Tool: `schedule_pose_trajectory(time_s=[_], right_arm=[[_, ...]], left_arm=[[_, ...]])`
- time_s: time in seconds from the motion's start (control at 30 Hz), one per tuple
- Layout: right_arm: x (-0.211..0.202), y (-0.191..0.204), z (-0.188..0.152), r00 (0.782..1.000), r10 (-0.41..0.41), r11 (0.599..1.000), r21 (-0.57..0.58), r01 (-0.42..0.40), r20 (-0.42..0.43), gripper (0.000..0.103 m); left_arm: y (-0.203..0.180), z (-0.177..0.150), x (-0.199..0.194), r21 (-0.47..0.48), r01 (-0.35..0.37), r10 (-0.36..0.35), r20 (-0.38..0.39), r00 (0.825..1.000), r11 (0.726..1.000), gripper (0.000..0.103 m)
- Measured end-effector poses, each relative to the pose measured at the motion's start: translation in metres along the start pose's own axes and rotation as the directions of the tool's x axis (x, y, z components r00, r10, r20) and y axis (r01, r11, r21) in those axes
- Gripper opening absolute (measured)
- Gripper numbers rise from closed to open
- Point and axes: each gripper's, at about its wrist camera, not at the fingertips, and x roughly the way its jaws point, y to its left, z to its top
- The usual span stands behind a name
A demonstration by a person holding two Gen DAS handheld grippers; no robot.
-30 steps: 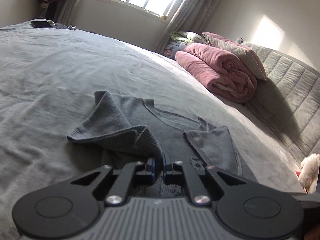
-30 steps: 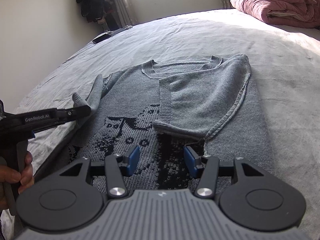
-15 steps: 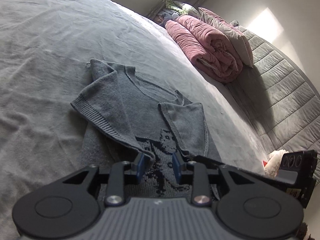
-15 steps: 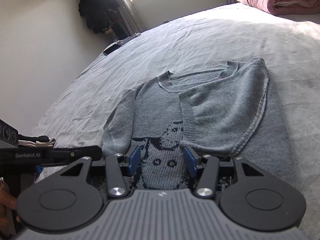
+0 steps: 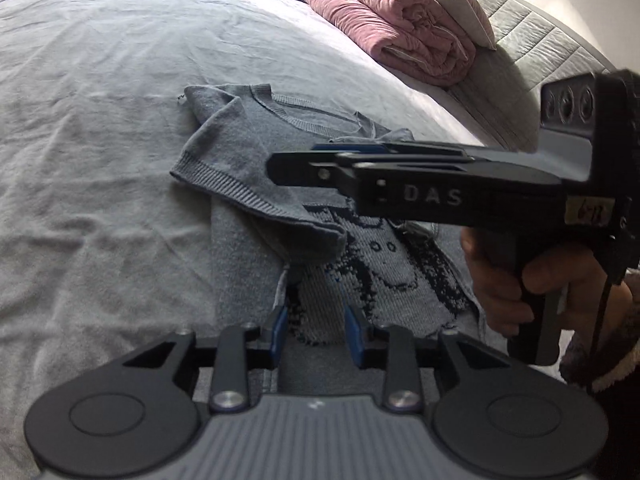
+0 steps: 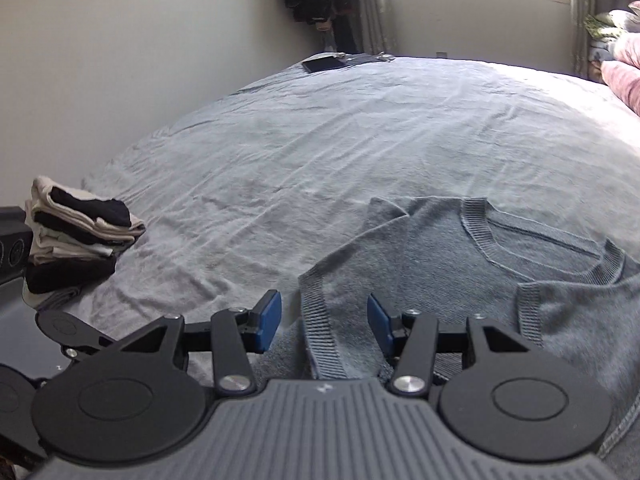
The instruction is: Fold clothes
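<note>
Ahead of left gripper, sleeve now lies released across sweater; both it and right gripper gape empty. Side folds look in.

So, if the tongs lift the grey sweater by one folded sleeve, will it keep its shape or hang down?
Probably it hangs down: the sweater is soft knit and its sleeve already lies limp and creased. The folds would likely open. It should not slip much, since the ribbed cuff looks rough.

Left tool and right tool, both agape (right one hand-held).
</note>
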Motion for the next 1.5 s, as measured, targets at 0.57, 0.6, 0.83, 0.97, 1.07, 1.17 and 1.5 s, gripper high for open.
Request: schedule_pose_trajectory(time_s=[0.57, 0.6, 0.83, 0.97, 1.07, 1.17, 1.5], right_arm=[[0.026, -0.031, -0.005, 0.998, -0.055, 0.989, 0.136, 0.051, 0.024, 0.008], [0.022, -0.041, -0.009, 0.999, -0.039, 0.979, 0.203, 0.031, 0.034, 0.008], [0.002, -0.103, -0.041, 0.993, 0.044, 0.803, 0.588, -0.103, 0.113, 0.021], [0.000, -0.106, -0.048, 0.992, 0.034, 0.766, 0.634, -0.103, 0.120, 0.038], [-0.002, -0.102, -0.047, 0.992, 0.012, 0.767, 0.635, -0.088, 0.124, 0.045], [-0.003, -0.097, -0.045, 0.992, -0.018, 0.774, 0.630, -0.066, 0.125, 0.021], [-0.028, -0.077, -0.029, 0.948, -0.206, 0.857, 0.512, 0.055, 0.243, 0.004]], left_arm=[[-0.001, -0.014, 0.014, 0.059, -0.012, 0.014, -0.045, 0.999, 0.998, 0.004], [-0.003, -0.015, 0.014, 0.062, -0.014, 0.016, -0.041, 0.999, 0.998, 0.003], [-0.017, -0.014, 0.003, 0.143, -0.037, 0.036, 0.008, 0.999, 0.989, 0.005], [-0.022, -0.015, -0.003, 0.196, -0.091, 0.086, 0.035, 0.996, 0.976, 0.016], [-0.021, -0.015, 0.001, 0.209, -0.124, 0.121, 0.030, 0.992, 0.970, 0.033], [-0.018, -0.015, 0.009, 0.210, -0.151, 0.151, 0.013, 0.988, 0.966, 0.029], [-0.031, -0.014, 0.003, 0.203, -0.135, 0.112, 0.119, 0.987, 0.970, 0.000]])
